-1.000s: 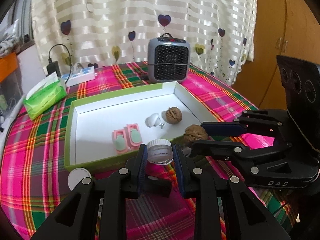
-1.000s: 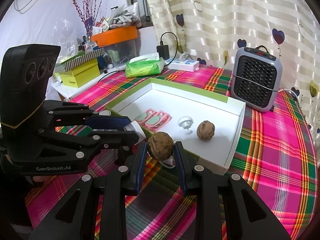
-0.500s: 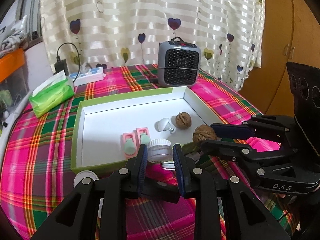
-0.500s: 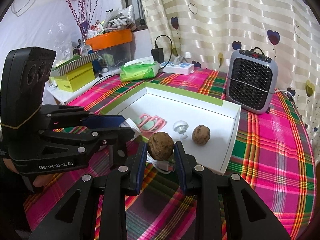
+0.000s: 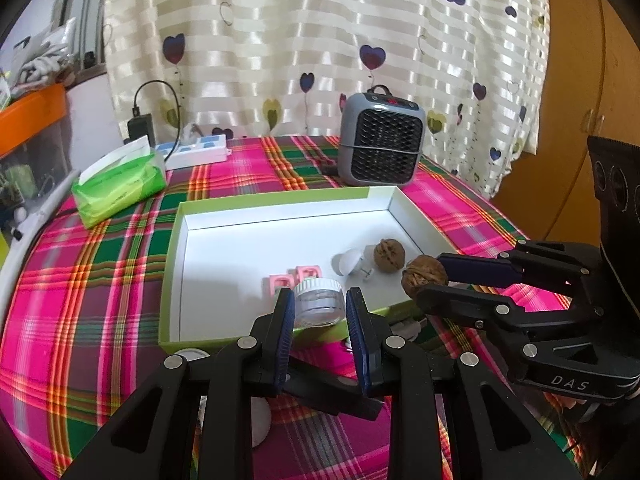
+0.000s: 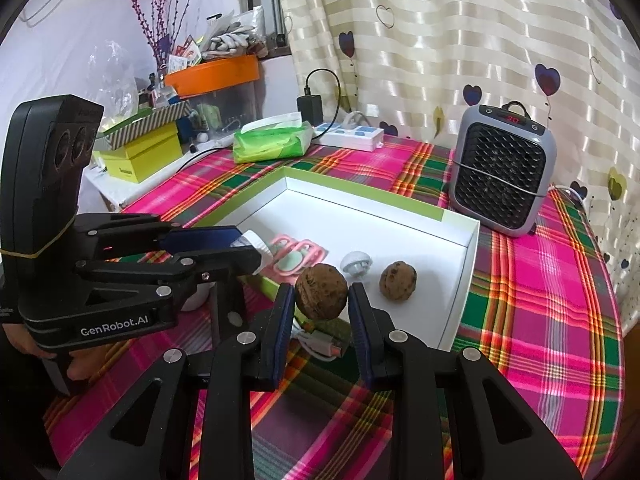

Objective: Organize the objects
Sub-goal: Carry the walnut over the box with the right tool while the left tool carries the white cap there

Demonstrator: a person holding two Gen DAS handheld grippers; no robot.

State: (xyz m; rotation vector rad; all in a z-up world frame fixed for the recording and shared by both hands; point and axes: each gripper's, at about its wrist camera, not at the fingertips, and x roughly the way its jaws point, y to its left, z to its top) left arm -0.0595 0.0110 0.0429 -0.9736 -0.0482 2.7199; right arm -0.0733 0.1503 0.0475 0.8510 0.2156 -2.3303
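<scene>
Side by side, both grippers tilt downward over the near edge of a white tray [image 5: 420, 220]. Left gripper [image 5: 320, 306] clamps a small clear jar [image 5: 318, 304]; right gripper [image 6: 322, 300] clamps a brown, wrinkled walnut [image 6: 321, 297].

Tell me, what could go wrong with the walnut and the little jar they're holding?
The right gripper pinches a round walnut near the fingertips, so it might slip out and roll off the table. The left gripper holds the small clear jar close beside it; lowering both into the box together, they could bump each other.
</scene>
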